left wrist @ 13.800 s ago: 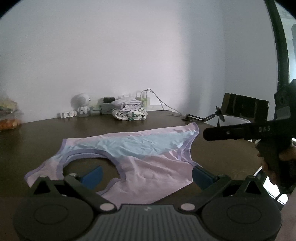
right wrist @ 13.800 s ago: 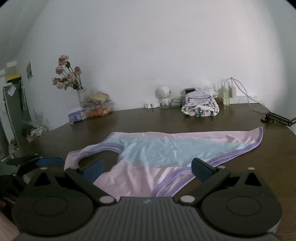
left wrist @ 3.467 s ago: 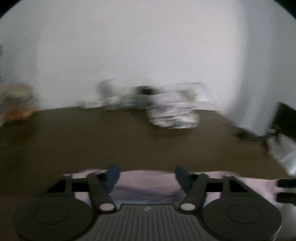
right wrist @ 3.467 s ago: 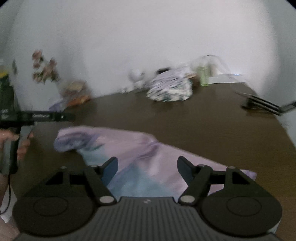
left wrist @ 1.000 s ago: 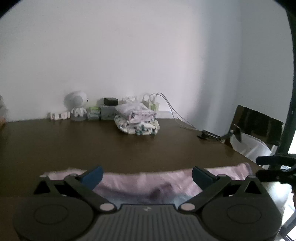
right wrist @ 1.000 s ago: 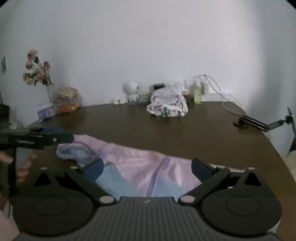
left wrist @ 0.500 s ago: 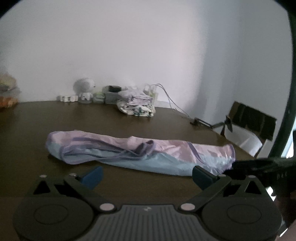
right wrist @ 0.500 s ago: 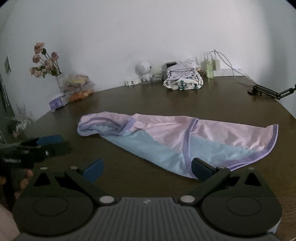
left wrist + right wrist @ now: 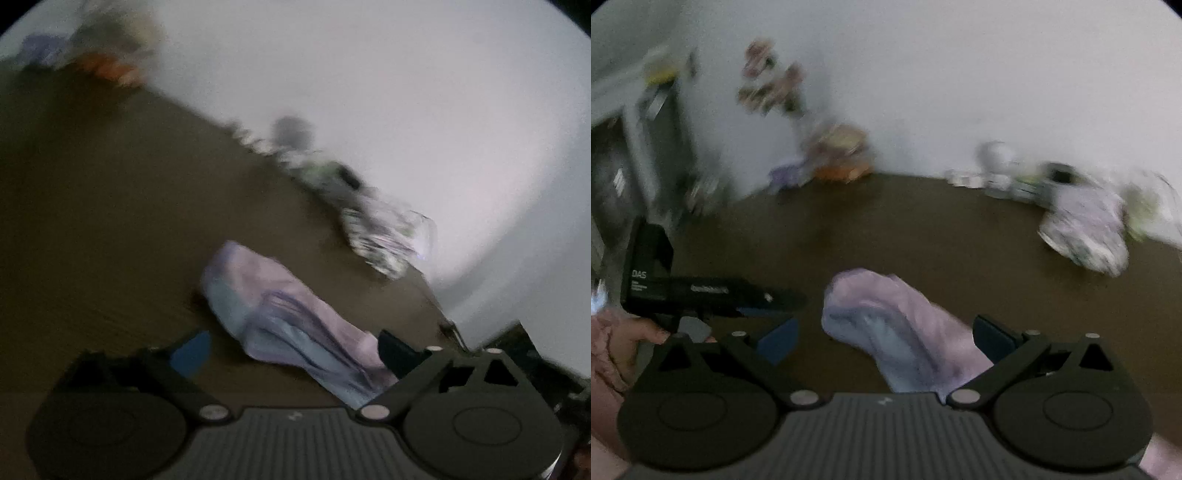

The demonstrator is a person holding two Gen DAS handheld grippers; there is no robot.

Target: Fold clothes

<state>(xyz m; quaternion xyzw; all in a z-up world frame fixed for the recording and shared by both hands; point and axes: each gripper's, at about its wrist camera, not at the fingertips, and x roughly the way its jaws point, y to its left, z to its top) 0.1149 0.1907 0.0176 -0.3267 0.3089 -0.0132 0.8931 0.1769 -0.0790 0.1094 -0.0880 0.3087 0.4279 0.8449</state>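
Through the left wrist camera, one left gripper (image 9: 291,349) hangs with its two blue-padded fingers spread wide, holding nothing; one soft, thin pink-and-light-blue garment with purple trim (image 9: 291,317), rolled into a long creased bundle, lies on the dark brown wooden table (image 9: 110,221) just ahead, running between the fingers toward the right one. Farther ahead to the right sits one blurred stack of patterned folded clothes (image 9: 384,240). The right wrist camera shows the right gripper (image 9: 884,336) equally wide and empty, the same bundle (image 9: 894,328) between its fingers. Only this view shows the left gripper from outside (image 9: 764,301), off to the left in a bare hand (image 9: 624,339), and blurred pink flowers (image 9: 772,88) against the white wall.
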